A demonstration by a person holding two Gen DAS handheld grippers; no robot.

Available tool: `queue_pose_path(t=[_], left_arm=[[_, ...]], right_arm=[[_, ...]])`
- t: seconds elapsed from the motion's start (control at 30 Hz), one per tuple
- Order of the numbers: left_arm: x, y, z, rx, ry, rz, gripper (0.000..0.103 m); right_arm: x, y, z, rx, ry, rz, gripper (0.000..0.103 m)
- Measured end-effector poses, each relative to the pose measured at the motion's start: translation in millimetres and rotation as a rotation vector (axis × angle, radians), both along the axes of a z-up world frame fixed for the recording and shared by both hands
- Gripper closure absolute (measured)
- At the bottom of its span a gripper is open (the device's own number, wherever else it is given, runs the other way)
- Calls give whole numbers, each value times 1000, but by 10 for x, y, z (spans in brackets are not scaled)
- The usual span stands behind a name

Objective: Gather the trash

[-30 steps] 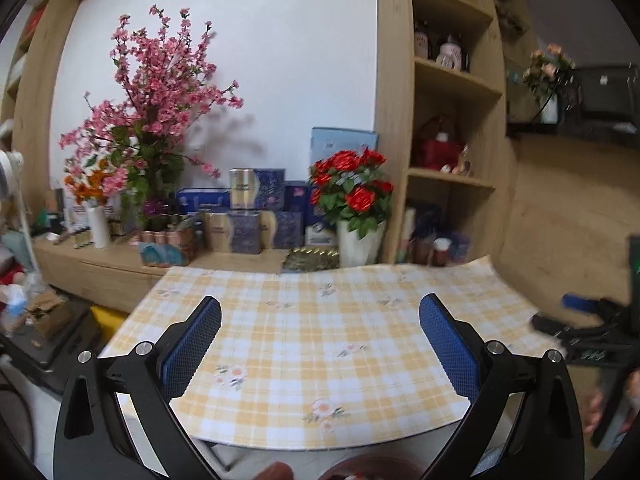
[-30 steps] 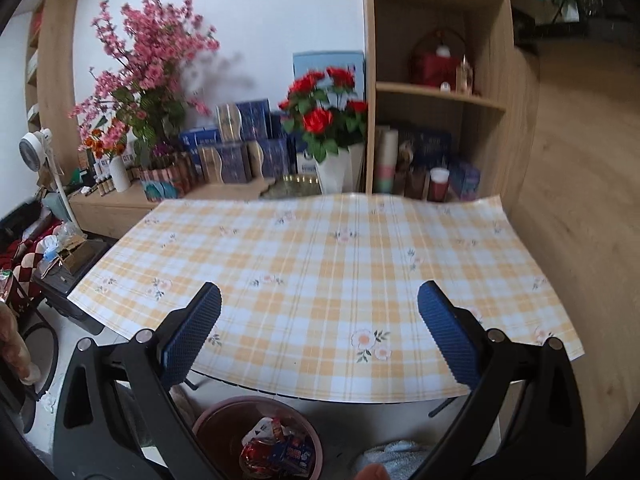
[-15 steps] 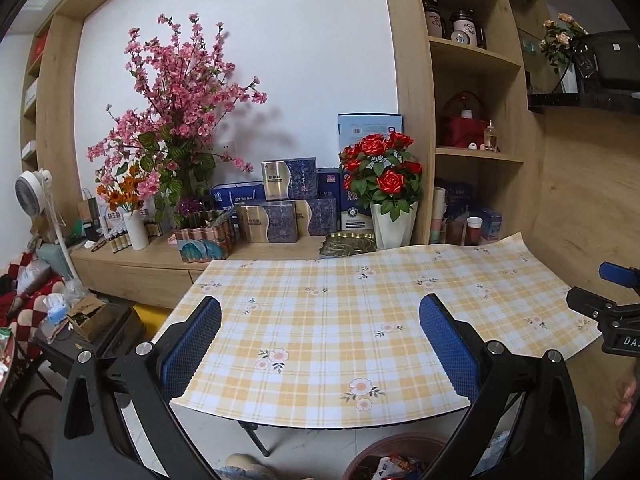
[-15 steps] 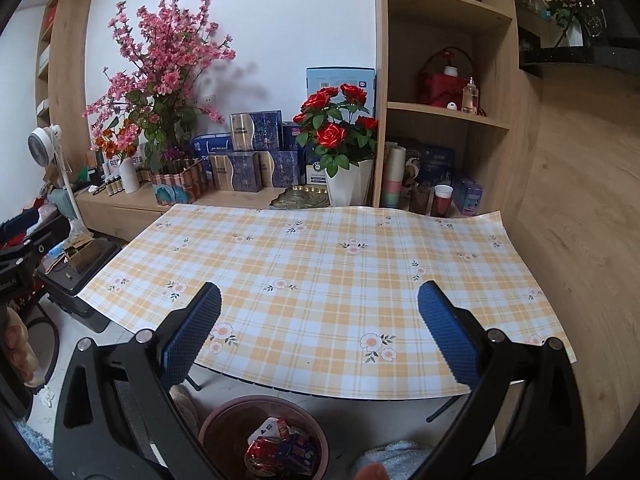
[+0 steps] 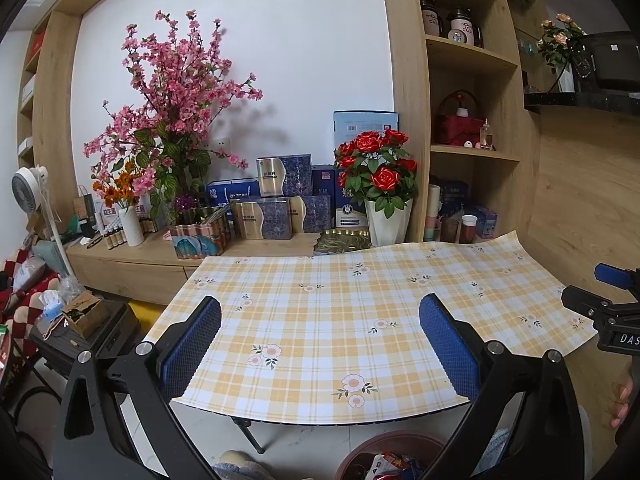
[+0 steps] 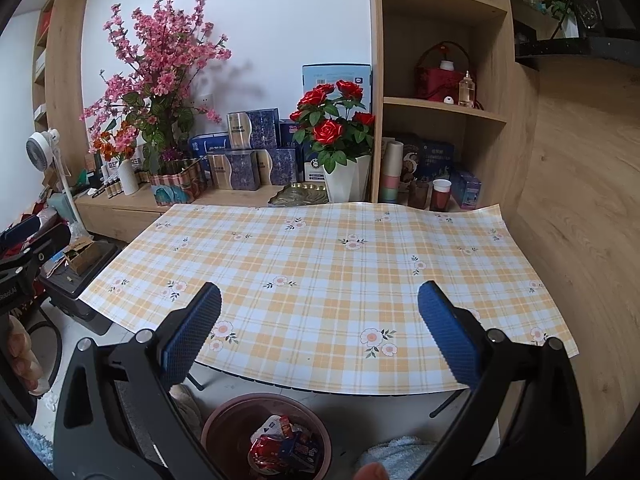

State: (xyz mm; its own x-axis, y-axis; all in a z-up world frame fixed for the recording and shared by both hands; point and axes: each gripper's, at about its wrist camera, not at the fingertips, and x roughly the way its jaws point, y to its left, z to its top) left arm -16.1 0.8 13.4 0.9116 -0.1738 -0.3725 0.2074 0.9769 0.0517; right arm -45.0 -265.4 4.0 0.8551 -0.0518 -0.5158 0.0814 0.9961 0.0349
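Right now I hold both tools over the near edge of the table [image 6: 320, 256], which wears a yellow checked cloth. My left gripper [image 5: 320, 344] stands wide apart with nothing between its blue pads, and my right gripper [image 6: 319, 332] is spread just the same, empty. Nearest to me, on the floor under the table's near edge, sits the brown bin [image 6: 224, 424] with the trash [image 6: 286, 446], red and blue wrappers, lying inside. Farther off, past the cloth, a white pot of red roses [image 6: 334, 128] stands on the wooden sideboard, with pink blossom branches [image 6: 160, 64] to its left.
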Motion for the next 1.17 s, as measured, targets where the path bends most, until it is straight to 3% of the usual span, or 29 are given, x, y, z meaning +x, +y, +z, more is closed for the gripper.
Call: queue_pose_path(t=[1.17], left_arm=[[-63, 2, 11, 24, 3, 13, 6]], right_arm=[[-23, -11, -6, 29, 3, -5, 6]])
